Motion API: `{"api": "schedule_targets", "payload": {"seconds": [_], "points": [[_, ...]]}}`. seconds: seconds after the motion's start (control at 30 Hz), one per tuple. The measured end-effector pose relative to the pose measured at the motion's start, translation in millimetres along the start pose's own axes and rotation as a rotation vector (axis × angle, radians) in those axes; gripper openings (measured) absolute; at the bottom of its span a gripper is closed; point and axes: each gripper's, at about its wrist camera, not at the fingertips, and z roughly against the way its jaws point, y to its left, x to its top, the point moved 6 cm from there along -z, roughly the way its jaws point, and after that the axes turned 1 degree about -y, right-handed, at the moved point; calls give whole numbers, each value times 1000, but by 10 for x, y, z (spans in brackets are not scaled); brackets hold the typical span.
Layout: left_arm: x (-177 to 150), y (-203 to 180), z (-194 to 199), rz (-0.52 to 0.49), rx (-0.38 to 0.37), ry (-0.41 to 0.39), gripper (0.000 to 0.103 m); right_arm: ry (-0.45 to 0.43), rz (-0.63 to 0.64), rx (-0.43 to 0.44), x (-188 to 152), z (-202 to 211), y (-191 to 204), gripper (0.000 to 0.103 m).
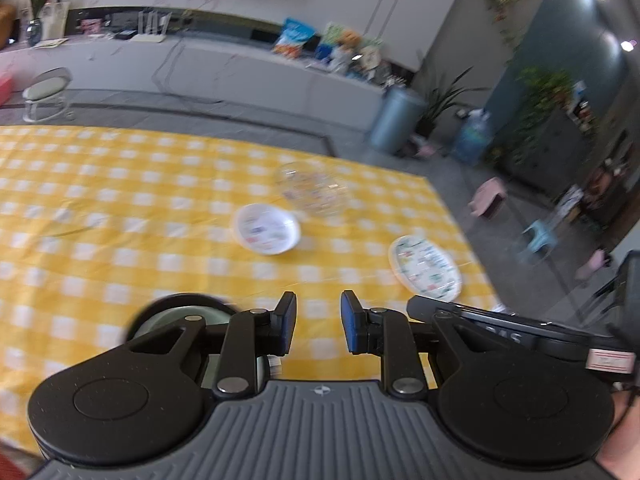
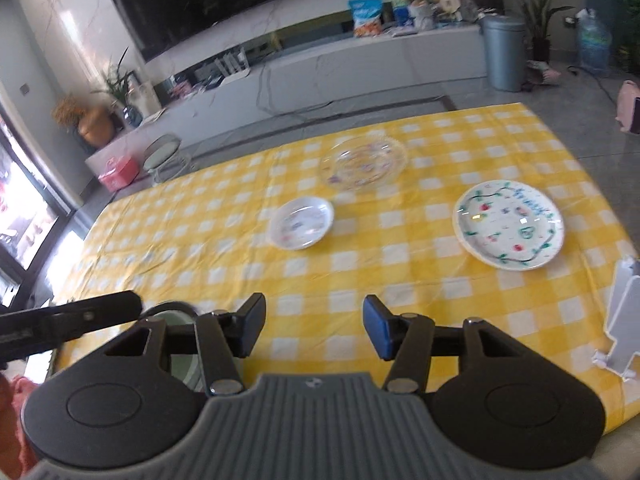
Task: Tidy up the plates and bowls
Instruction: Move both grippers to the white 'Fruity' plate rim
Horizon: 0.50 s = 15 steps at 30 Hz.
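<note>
I have both tongs over the near edge of the counter (image 2: 400, 280), which wears a yellow-and-white checked cloth. My left tongs (image 1: 319, 322) stand a little apart with nothing between the blue pads; my right tongs (image 2: 314, 326) are spread wider, also with nothing between them.

Below the left finger of each I can see part of a dark-rimmed green dish (image 1: 176, 316) at the near edge, mostly hidden by the rig, so I cannot tell whether it is a bowl or a plate.

Toward the middle of the counter sits a small white bowl (image 2: 301, 222). Beyond it, nearer the far edge, lies a clear glass plate (image 2: 363, 163). Near the right edge is a white plate (image 2: 509, 224) painted with a green wavy ring and small red marks. The three are well apart from each other.

A white plastic rack (image 2: 622, 320) stands at the right edge, just nearer than the painted plate.
</note>
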Motion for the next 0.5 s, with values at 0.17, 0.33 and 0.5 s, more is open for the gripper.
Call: {"api": "schedule_targets", "payload": {"seconds": [0.17,0.33,0.5], "points": [[-55,-339,-288,-12,-57,-12,27,-55,-119,-118,83,-6,-587,54],[-97,-604,-632,-5,-95,27,27,-128,-202,-210,212,-71,-1007,54],[-118,-855,-1017,-23,-38,12,27,-148,-251,-311,312,-193,-1354,52]]}}
